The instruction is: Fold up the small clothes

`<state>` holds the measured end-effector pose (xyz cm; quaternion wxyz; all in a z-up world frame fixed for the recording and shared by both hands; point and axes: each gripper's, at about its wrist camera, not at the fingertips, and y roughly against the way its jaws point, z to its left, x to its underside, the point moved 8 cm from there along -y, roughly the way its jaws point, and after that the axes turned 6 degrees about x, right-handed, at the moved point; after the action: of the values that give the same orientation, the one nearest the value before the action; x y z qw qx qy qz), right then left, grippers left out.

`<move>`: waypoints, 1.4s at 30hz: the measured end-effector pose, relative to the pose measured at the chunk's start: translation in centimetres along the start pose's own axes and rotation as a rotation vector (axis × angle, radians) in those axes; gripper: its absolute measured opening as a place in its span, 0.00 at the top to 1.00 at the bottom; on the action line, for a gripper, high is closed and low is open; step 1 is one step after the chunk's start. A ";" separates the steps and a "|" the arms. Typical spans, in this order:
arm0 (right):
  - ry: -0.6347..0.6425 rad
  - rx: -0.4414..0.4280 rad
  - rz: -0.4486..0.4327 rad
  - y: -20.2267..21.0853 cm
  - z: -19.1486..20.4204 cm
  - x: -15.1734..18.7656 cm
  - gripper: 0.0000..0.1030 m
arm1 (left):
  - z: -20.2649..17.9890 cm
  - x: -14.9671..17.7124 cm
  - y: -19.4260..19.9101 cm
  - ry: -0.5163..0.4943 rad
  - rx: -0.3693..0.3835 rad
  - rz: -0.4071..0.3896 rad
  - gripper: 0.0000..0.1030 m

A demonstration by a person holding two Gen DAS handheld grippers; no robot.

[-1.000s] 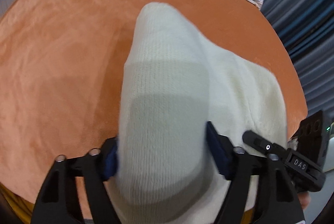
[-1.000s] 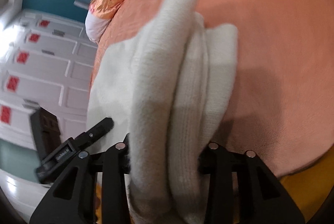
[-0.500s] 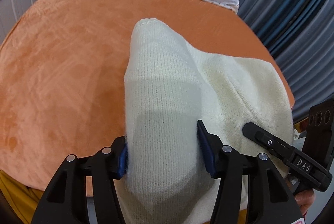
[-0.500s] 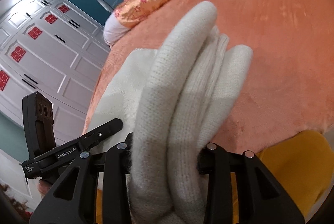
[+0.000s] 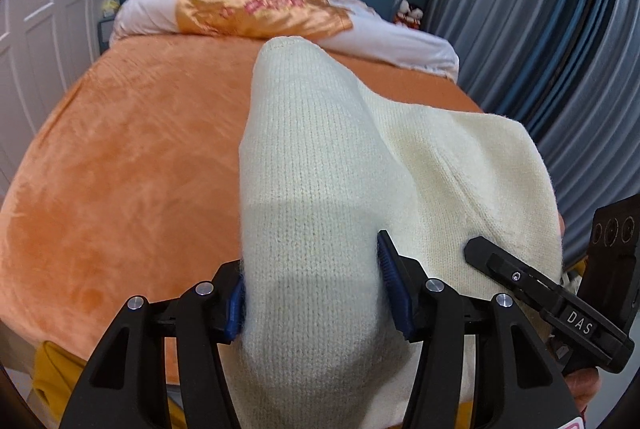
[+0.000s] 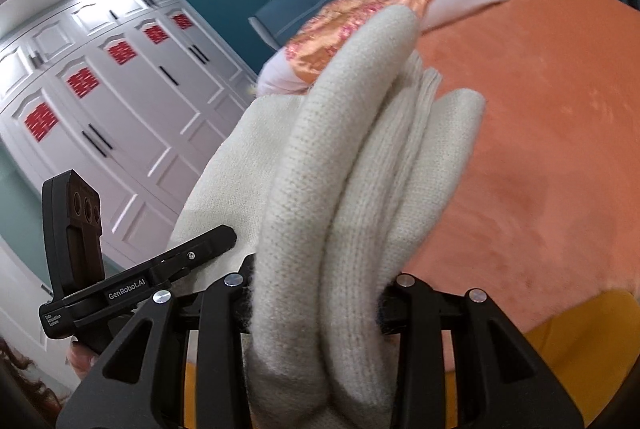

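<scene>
Left tongs (image 5: pixel 312 293): pinching a cream knit garment (image 5: pixel 320 165) fold.
Right tongs (image 6: pixel 320 293): pinching its bunched layers.
Why: lifted together above the bed (image 5: pixel 132 157), keeping the fold aligned.

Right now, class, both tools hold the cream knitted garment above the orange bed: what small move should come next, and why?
Probably lower it onto the bedspread to lay it flat. The left tool and right tool each clamp a bunched fold of the garment, which hangs between them, so no neat fold is possible in the air.
</scene>
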<state>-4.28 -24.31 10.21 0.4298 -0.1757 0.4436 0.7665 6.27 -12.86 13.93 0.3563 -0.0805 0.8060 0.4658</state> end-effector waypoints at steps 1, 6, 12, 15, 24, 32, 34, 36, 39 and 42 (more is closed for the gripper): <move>0.008 -0.008 -0.005 -0.3 0.6 -0.4 0.67 | 0.4 -0.2 0.5 -0.002 -0.003 -0.010 0.48; 0.061 -0.061 -0.028 -1.3 4.7 -1.8 0.67 | 2.8 -2.6 3.9 -0.008 -0.029 -0.089 0.48; 0.140 -0.136 -0.085 -2.8 9.5 -5.4 0.67 | 5.4 -7.3 7.4 -0.036 -0.063 -0.209 0.48; 0.149 -0.179 -0.096 -5.0 10.8 -7.2 0.66 | 7.4 -9.3 6.9 -0.044 -0.089 -0.240 0.48; -0.116 0.171 0.195 -21.9 -3.6 -2.3 0.49 | 22.0 -0.3 -9.3 0.123 -0.277 0.099 0.53; -0.032 0.184 0.147 -17.9 -3.3 0.1 0.80 | 21.3 1.4 -5.6 0.262 -0.185 -0.005 0.51; 0.038 0.211 0.136 -18.4 -2.1 -0.3 0.82 | 20.0 1.0 -5.8 0.253 -0.166 0.004 0.51; 0.116 0.262 0.139 -19.7 -0.6 -0.9 0.82 | 19.3 0.5 -6.8 0.228 -0.167 0.021 0.50; 0.156 0.316 0.168 -21.4 -0.5 -0.5 0.82 | 20.7 1.1 -9.1 0.198 -0.235 0.076 0.50; 0.169 0.342 0.221 -22.6 -1.3 1.1 0.82 | 22.1 3.1 -10.5 0.200 -0.280 0.130 0.46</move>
<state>13.36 -19.51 -3.13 0.3281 -0.1141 0.6180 0.7053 19.90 -0.13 -2.22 0.2290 -0.1228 0.7682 0.5851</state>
